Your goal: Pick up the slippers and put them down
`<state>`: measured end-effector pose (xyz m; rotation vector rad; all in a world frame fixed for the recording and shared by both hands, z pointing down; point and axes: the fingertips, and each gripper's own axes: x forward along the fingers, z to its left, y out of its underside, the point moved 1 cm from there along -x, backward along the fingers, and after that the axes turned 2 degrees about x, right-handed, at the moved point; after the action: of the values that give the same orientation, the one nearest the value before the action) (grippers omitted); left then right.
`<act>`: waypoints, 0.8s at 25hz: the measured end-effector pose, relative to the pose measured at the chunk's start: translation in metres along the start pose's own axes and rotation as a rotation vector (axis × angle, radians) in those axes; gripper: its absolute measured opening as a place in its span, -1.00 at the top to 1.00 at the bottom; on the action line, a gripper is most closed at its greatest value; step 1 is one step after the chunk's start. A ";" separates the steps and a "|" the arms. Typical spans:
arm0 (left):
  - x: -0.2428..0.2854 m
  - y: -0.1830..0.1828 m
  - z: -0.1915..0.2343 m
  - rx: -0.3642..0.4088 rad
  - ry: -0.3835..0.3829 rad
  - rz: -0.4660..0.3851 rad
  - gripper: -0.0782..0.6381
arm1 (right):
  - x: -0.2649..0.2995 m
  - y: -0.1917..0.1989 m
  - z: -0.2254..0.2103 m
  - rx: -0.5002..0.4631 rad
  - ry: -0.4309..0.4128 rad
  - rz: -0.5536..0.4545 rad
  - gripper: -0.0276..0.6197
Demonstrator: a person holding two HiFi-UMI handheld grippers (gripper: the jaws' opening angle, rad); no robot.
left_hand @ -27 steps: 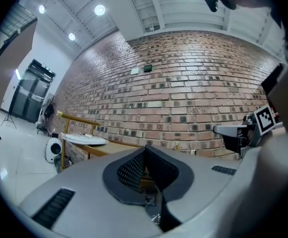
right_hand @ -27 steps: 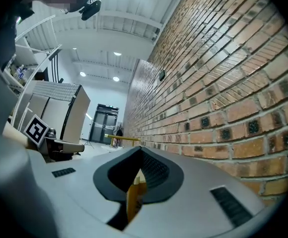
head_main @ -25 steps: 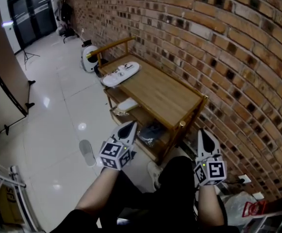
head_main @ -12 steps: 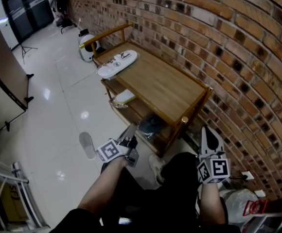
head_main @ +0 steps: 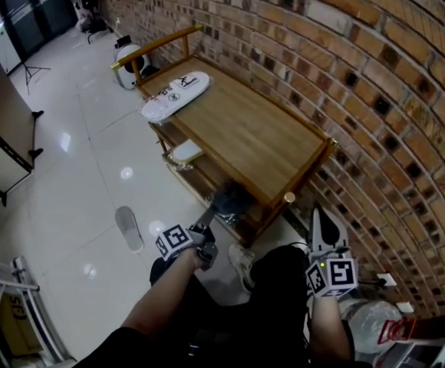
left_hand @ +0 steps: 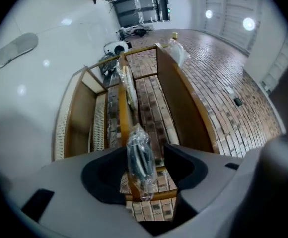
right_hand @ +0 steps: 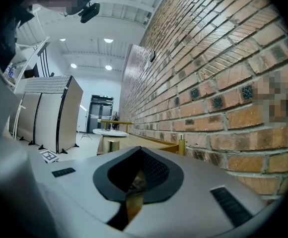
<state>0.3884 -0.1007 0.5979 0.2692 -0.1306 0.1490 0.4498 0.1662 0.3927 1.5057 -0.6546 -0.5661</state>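
Note:
A pair of dark slippers in a clear plastic bag (head_main: pixel 229 200) lies on the wooden rack's (head_main: pixel 245 136) lower shelf. My left gripper (head_main: pixel 206 225) is low, right in front of it. In the left gripper view its jaws have just been opening, and the bagged slippers (left_hand: pixel 140 160) stand in the gap between them, with the pads off the bag. A white pair of slippers (head_main: pixel 173 96) rests on the rack's top at the far end. One grey slipper (head_main: pixel 129 228) lies on the white floor. My right gripper (head_main: pixel 324 218) hangs shut and empty near the brick wall.
The brick wall (head_main: pixel 376 90) runs close behind the rack. A white item (head_main: pixel 186 152) sits on the middle shelf, and a white appliance (head_main: pixel 128 54) stands beyond the rack. The person's shoe (head_main: pixel 242 262) is by the rack's near corner post (head_main: pixel 288 198).
My left gripper has dropped from in front of the rack to its lower shelf, rolled over, and opened its jaws. The right gripper has sunk a little.

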 end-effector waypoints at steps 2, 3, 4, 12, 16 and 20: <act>0.006 0.004 0.008 -0.022 -0.005 0.012 0.12 | 0.000 0.006 -0.006 0.006 0.015 0.014 0.89; 0.012 0.005 0.008 -0.026 0.003 0.015 0.12 | 0.000 0.009 -0.009 0.009 0.024 0.020 0.89; 0.018 0.005 0.007 -0.027 0.015 0.016 0.12 | 0.001 0.012 -0.013 0.011 0.031 0.025 0.89; 0.047 0.006 0.014 -0.033 0.007 0.057 0.12 | 0.010 0.027 -0.016 0.021 0.046 0.065 0.89; 0.044 0.008 0.007 -0.036 0.031 0.061 0.41 | 0.016 0.027 -0.012 0.013 0.032 0.074 0.89; 0.030 -0.002 -0.001 -0.046 0.062 0.037 0.44 | 0.017 0.018 -0.002 0.015 0.020 0.047 0.89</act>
<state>0.4186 -0.0985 0.6013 0.2160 -0.0774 0.1906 0.4623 0.1561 0.4111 1.5044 -0.6780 -0.5104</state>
